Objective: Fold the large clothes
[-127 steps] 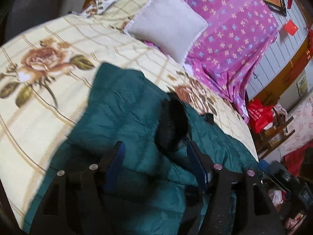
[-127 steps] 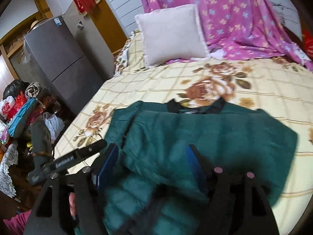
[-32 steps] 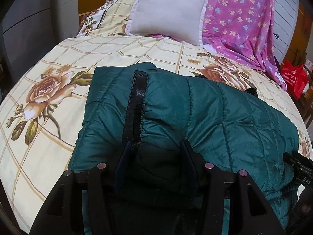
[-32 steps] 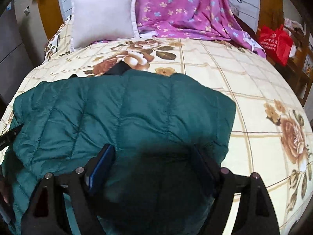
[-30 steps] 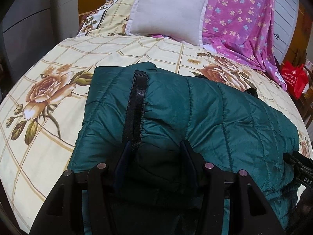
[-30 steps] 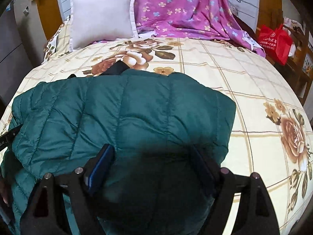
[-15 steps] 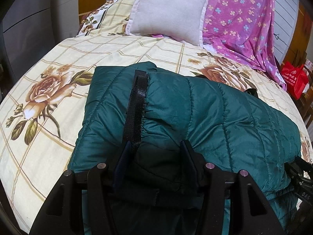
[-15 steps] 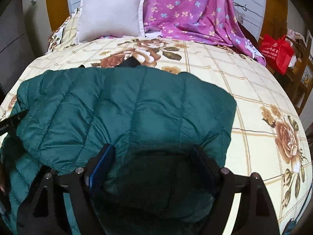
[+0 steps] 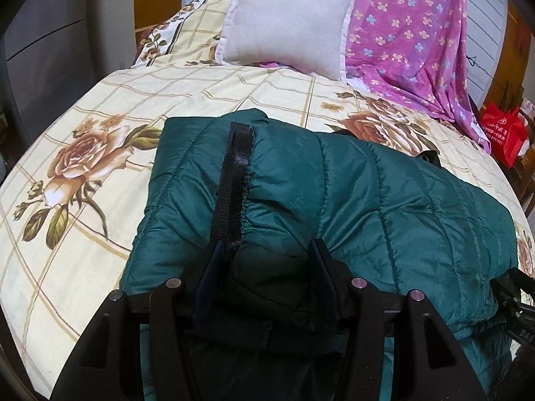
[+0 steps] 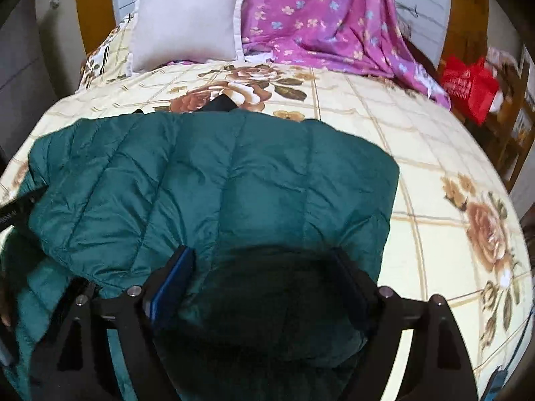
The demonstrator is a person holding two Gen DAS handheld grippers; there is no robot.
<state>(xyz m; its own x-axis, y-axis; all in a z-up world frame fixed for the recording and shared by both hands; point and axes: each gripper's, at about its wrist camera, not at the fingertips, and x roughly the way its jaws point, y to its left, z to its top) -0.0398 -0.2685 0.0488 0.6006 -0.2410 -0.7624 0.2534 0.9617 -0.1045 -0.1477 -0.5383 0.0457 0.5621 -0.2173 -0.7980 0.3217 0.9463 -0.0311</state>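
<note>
Since four seconds ago, the green jacket (image 9: 351,200) has been doubled over on the bed (image 9: 83,200). Both the left gripper (image 9: 265,267) and right gripper (image 10: 264,280) pinch its near edge, probably to carry another fold. Bare sheet (image 10: 434,183) leaves room before the pillow (image 10: 187,16).

No legible text, red bag (image 9: 504,132) print too blurred — can't read.
</note>
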